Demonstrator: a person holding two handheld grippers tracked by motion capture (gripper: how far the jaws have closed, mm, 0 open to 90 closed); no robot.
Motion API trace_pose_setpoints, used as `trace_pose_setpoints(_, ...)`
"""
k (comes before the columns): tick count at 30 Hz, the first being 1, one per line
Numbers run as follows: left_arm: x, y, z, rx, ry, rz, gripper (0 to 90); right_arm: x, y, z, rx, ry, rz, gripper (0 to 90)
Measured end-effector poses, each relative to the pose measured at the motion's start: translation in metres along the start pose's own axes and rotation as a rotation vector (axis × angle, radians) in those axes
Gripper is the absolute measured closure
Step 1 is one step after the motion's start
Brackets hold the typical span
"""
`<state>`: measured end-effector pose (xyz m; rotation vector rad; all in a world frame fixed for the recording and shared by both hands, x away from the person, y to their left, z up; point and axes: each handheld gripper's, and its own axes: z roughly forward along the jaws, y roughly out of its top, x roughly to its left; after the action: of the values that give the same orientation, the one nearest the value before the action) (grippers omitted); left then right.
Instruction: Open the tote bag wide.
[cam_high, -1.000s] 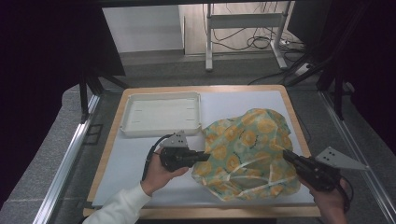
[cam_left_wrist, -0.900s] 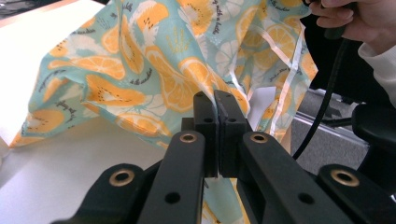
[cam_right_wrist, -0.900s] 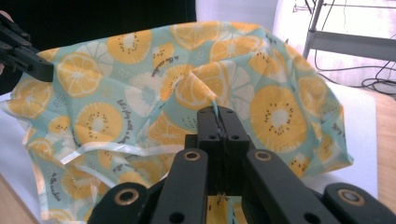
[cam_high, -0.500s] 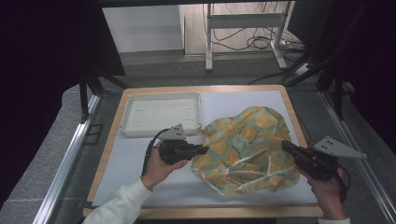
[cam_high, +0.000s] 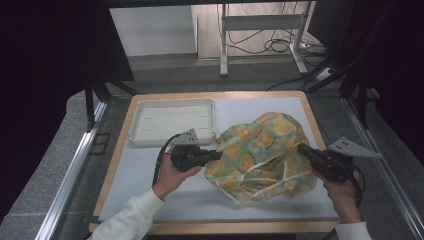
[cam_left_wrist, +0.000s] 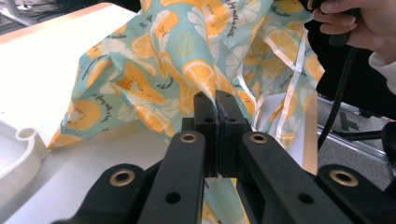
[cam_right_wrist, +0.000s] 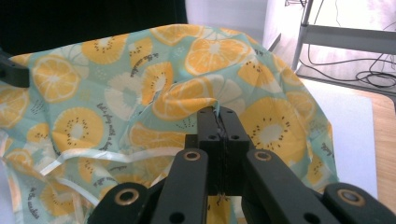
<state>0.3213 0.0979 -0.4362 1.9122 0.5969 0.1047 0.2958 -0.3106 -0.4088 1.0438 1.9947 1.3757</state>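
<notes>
- High view: a crumpled teal cloth (cam_high: 262, 155) printed with orange citrus slices is lying on the right half of the white table (cam_high: 165, 195), bunched up between the two grippers. The left gripper (cam_high: 216, 156) is gripping the cloth's left edge, its jaws closed on the fabric. The right gripper (cam_high: 301, 148) is pinching the cloth's right edge the same way. A white tray (cam_high: 172, 121) is sitting at the far left of the table, just beyond the left gripper and apart from the cloth. No writing is readable from here.
- Left gripper view: the left gripper (cam_left_wrist: 215, 100) is pressing its two black jaws together on a fold of the cloth (cam_left_wrist: 154, 70). Small dark script is running along the print, too fine to read. The person's other hand (cam_left_wrist: 359, 25) is showing at the upper right, with a corner of the tray (cam_left_wrist: 21, 149) at the left.
- Right gripper view: the right gripper (cam_right_wrist: 217, 114) is clamping a pinched ridge of the cloth (cam_right_wrist: 116, 93), jaws together. Small cursive lettering is curving beside the fruit slices, illegible.
</notes>
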Motion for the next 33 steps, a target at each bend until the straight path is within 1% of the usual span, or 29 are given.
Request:
trace_pose_setpoints(3,0.003,0.003,0.001,-0.006,0.001,-0.004,89.4,-0.003,0.004,0.005,-0.013,-0.005,0.013,88.5)
trace_pose_setpoints(7,0.001,0.006,-0.001,-0.016,-0.003,0.000,89.4,-0.004,0.010,0.009,-0.030,-0.006,0.016,88.5)
trace_pose_setpoints(13,0.001,0.010,-0.007,-0.036,-0.003,0.003,89.3,-0.003,0.019,0.003,-0.062,-0.007,0.004,88.5)
trace_pose_setpoints(15,0.001,0.012,-0.007,-0.049,-0.006,-0.004,89.3,-0.002,0.024,0.001,-0.077,-0.007,-0.003,88.5)
trace_pose_setpoints(19,0.002,0.016,-0.009,-0.059,-0.007,-0.003,89.1,-0.004,0.036,0.000,-0.095,-0.014,-0.015,88.4)
trace_pose_setpoints(20,0.002,0.017,-0.009,-0.059,-0.005,0.001,89.1,-0.004,0.039,0.000,-0.095,-0.015,-0.017,88.5)
trace_pose_setpoints(25,0.005,0.022,-0.008,-0.073,0.005,-0.008,88.9,-0.006,0.051,0.006,-0.093,-0.023,-0.034,88.5)
trace_pose_setpoints(29,0.011,0.025,-0.005,-0.074,0.010,-0.021,88.9,-0.009,0.059,0.015,-0.081,-0.025,-0.036,88.6)
trace_pose_setpoints(33,0.017,0.029,-0.004,-0.080,0.021,-0.030,89.1,-0.016,0.063,0.024,-0.074,-0.034,-0.025,88.6)
